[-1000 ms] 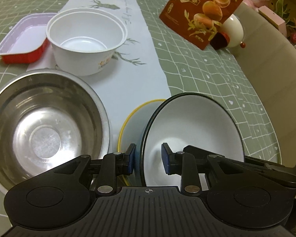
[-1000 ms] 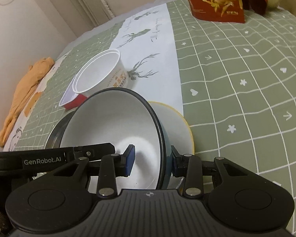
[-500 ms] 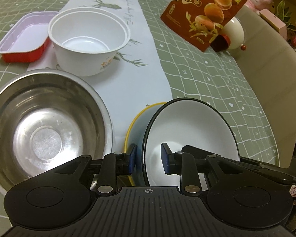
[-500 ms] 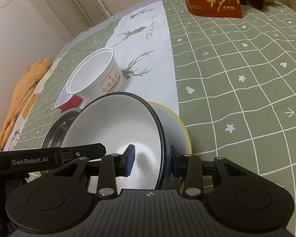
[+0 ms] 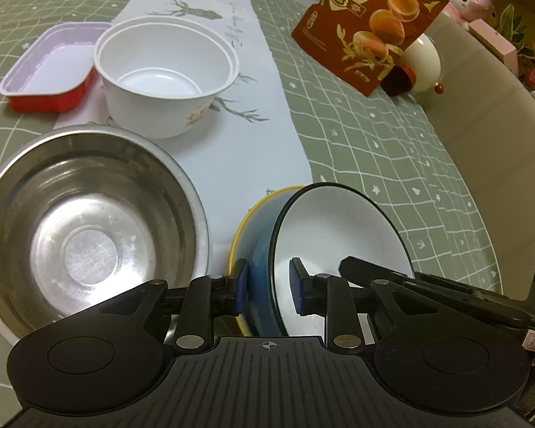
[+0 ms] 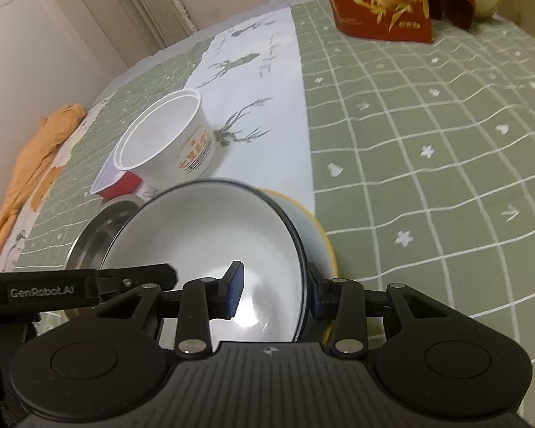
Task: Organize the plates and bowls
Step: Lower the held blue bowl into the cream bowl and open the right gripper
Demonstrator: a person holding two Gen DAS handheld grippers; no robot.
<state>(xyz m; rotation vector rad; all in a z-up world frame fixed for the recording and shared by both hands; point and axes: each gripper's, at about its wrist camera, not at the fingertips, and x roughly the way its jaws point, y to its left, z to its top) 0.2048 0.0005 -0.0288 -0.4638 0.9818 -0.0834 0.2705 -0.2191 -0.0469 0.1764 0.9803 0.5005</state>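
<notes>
A blue bowl with a white inside and dark rim (image 5: 339, 235) is held between both grippers, just above a yellow-rimmed bowl (image 5: 246, 221) on the table. My left gripper (image 5: 269, 287) straddles its left rim, one pad inside and one outside, with small gaps. My right gripper (image 6: 274, 290) straddles its right rim (image 6: 296, 249) the same way. The bowl's white inside (image 6: 210, 246) fills the right wrist view, with the yellow-rimmed bowl (image 6: 321, 228) behind it.
A large steel bowl (image 5: 82, 228) sits to the left. Behind it stand a white paper bowl (image 5: 164, 75) and a red foil tray (image 5: 50, 71). A quail-egg bag (image 5: 371, 25) and a white egg-shaped toy (image 5: 424, 64) are at the back. An orange cloth (image 6: 28, 164) lies far left.
The blue bowl has come down closer to the yellow-rimmed bowl, with both grippers moving along with it. The other dishes have not moved.
</notes>
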